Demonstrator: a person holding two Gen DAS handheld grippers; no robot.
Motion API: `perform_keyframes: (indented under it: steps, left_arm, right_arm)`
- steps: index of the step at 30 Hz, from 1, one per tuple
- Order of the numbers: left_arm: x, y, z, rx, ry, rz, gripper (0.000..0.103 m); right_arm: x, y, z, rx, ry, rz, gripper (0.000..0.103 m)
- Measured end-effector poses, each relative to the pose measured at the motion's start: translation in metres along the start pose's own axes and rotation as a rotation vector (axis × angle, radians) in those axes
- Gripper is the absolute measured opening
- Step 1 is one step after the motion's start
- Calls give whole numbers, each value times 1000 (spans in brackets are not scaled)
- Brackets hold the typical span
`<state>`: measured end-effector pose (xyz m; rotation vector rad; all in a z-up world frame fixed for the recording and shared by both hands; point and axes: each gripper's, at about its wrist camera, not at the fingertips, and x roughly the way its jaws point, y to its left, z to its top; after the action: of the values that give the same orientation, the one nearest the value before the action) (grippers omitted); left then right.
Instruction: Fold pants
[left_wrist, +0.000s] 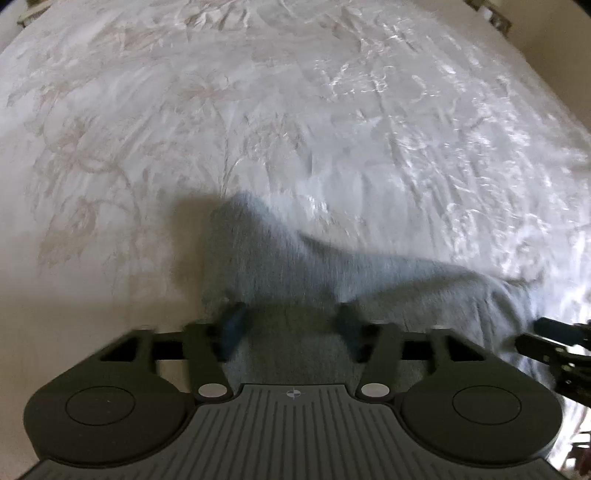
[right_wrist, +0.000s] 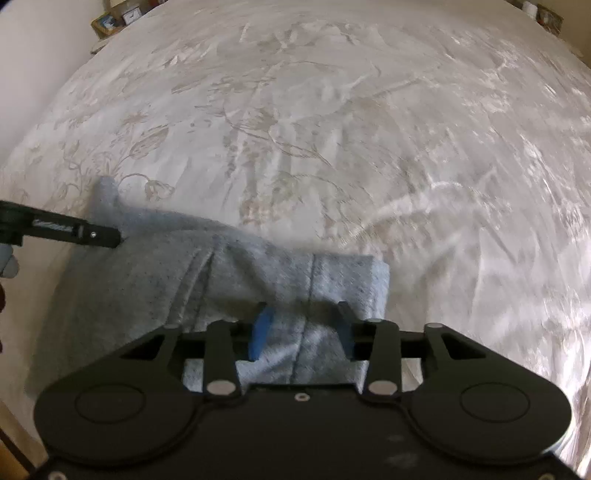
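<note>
Grey sweatpants (left_wrist: 288, 258) lie folded in a thick bundle on a white floral bedspread (left_wrist: 295, 110). My left gripper (left_wrist: 291, 317) points steeply down over the bundle's left end. Its jaws stand wide apart, with grey cloth beneath them and neither pad pressing on it. In the right wrist view the pants (right_wrist: 147, 280) spread from lower left to centre, a seam running down the folded end. My right gripper (right_wrist: 303, 317) hangs over that end with its blue pads apart, the cloth lying loose between them. A black finger (right_wrist: 92, 233) of the left gripper reaches in from the left edge.
The bedspread (right_wrist: 332, 129) fills most of both views, and the pictures are motion-blurred. Small objects stand on a surface beyond the bed's far left corner (right_wrist: 114, 22) and far right corner (right_wrist: 546, 16). The bed's left edge meets a pale wall (right_wrist: 33, 74).
</note>
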<state>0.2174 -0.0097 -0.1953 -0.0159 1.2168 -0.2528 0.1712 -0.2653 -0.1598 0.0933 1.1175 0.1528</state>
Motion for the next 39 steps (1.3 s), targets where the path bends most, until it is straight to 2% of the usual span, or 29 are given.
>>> perform_keyframes:
  steps: [1,4,9,12,15,17,22,32,39]
  left_arm:
    - [-6,4,-8,-10,-3,-16,76]
    - [-16,13,-28,-30,18,-23,79]
    - [-17,29,-70,-88,102,-39,83]
    - [-15,35,-86,-128,122,-53,91]
    - [-13,33,-85,-142,132,-35,95]
    - [-7,27,-78,-131,144,-23,102]
    - [9,16,-68,-96,176,17,103]
    - [16,13,-63,-92,172,30,103]
    - [20,13,-69,-102,169,43,103]
  right_arm:
    - [-3,-3,-4,5,3,1,46]
    - [-8,-14,-20,21,21,-10,52]
    - [-11,-33,-41,103,33,35,62]
    - [-10,-41,-48,166,28,60,64]
    - [-3,-49,-52,238,43,82,67]
    - [4,-54,-53,279,51,100,71]
    - [17,-63,-54,386,59,145,81]
    - [17,-46,-61,364,2,99,88]
    - [21,-41,-61,367,18,100,88]
